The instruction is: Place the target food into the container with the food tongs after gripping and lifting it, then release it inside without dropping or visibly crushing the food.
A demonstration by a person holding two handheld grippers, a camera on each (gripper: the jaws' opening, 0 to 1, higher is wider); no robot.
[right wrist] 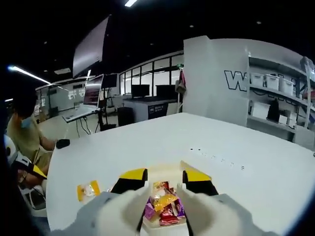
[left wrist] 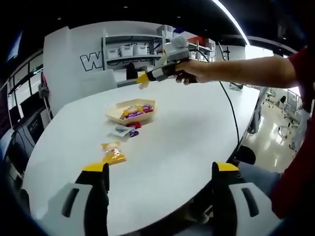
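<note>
In the left gripper view the left tool point(left wrist: 160, 184) sits low over the near edge of the desk point(left wrist: 187, 128), its two yellow-tipped jaws spread wide with nothing between them. Farther off, a bare arm point(left wrist: 246, 71) reaches in from the right and holds the right tool point(left wrist: 143, 79) up above the far side of the desk, past the tray point(left wrist: 114, 115); its yellow tip points down and left, and from here I cannot tell how its jaws stand. In the right gripper view the right tool point(right wrist: 165, 182) looks down over the tray point(right wrist: 194, 173), its jaws apart on either side of the packets, gripping nothing.

A yellow snack packet point(left wrist: 113, 154) lies flat on the desk, just ahead of the left jaw, well apart from the tray; the right gripper view shows it too point(right wrist: 88, 190), left of the tool. Between it and the tray lie a few small packets point(left wrist: 125, 131), white, red and purple. The tray is a shallow pale one, holding a heap of wrapped snacks point(left wrist: 135, 110) in yellow, purple and red point(right wrist: 165, 204).

The desk is large, white and rounded. Behind it stand a white wall panel point(right wrist: 216, 81) with dark lettering and shelves point(left wrist: 133, 51) with white bins. A seated person point(right wrist: 24, 132) is at the left in the right gripper view.
</note>
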